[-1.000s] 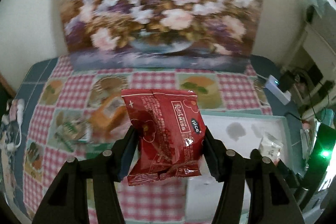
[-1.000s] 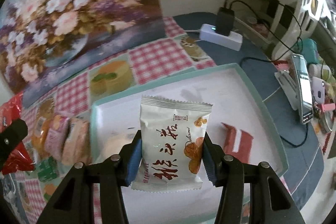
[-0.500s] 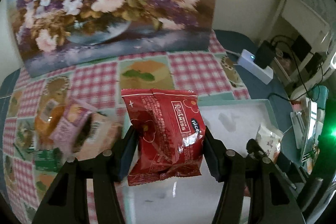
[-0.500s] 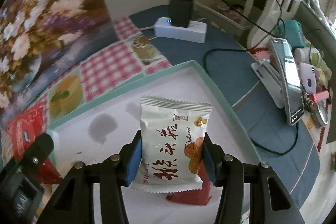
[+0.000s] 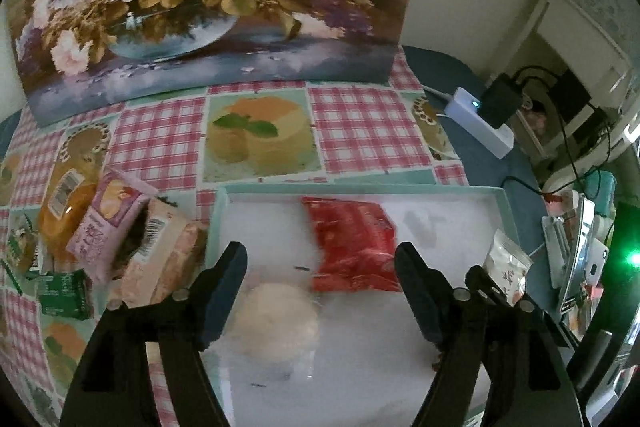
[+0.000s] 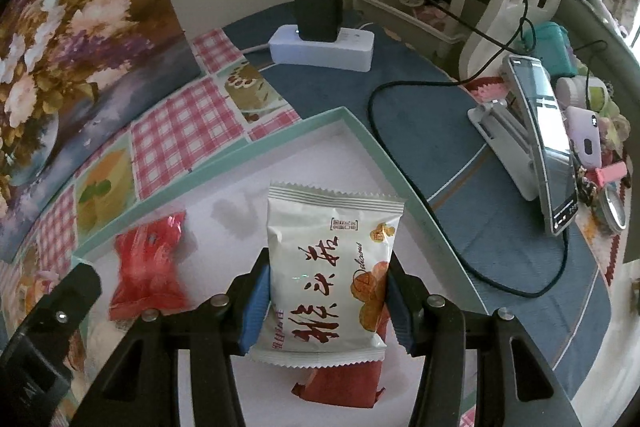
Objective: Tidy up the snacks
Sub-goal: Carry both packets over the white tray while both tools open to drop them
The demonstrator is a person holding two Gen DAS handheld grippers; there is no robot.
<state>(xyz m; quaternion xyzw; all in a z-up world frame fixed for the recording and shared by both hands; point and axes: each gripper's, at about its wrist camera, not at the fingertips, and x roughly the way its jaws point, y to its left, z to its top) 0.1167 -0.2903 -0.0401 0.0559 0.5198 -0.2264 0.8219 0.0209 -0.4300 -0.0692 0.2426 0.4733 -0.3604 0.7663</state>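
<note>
Now the crinkly red foil snack packet (image 5: 352, 247) lies blurred over the white floor of the shallow teal-rimmed tray (image 5: 505, 205), just beyond the left gripper (image 5: 320, 287), whose jaws are opening with nothing pressed between them. Beside it, the right gripper (image 6: 326, 301) is clamped on an upright white snack packet with red lettering (image 6: 330, 275) above the same tray.

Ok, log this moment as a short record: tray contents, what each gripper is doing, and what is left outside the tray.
tray: white, teal rim
in tray: red snack packet, blurred; round pale bun
left gripper: jaws opening, pads clear of the red snack packet
right gripper: shut on white snack packet above the tray
outside tray: pile of snacks on checked tablecloth
</note>
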